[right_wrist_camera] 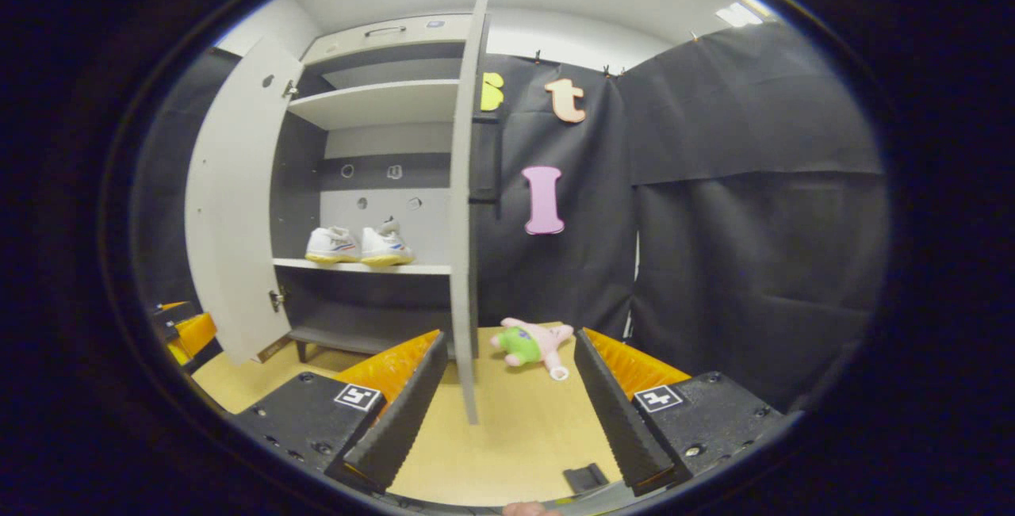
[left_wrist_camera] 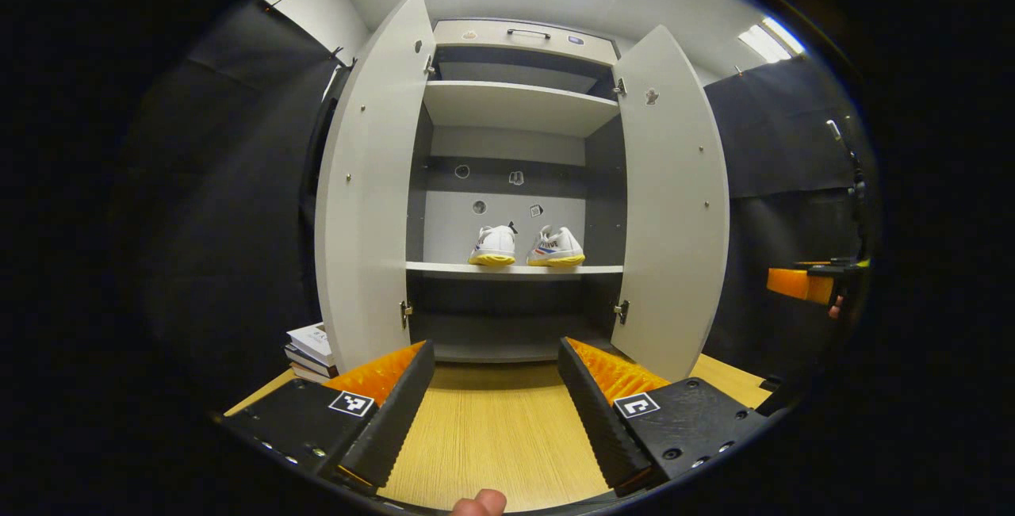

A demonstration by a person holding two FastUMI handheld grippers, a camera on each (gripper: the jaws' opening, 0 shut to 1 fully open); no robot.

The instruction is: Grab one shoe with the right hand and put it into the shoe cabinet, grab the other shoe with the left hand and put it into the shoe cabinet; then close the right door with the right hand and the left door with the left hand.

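Shoe cabinet (left_wrist_camera: 515,108) upright on wooden table (left_wrist_camera: 492,429), both doors swung wide. Right door (right_wrist_camera: 464,207) edge-on between right gripper (right_wrist_camera: 507,401) fingers, untouched. Left door (left_wrist_camera: 369,191) clear of left gripper (left_wrist_camera: 496,401). Both grippers spread, empty. Two white shoes (left_wrist_camera: 527,246) side by side, middle shelf. Plush toy (right_wrist_camera: 531,344) on table beside right door.

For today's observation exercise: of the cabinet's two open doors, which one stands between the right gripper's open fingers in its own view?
The right door. The right gripper view shows it edge-on, its bottom edge between the right gripper's fingers; the left door swings away toward the left.
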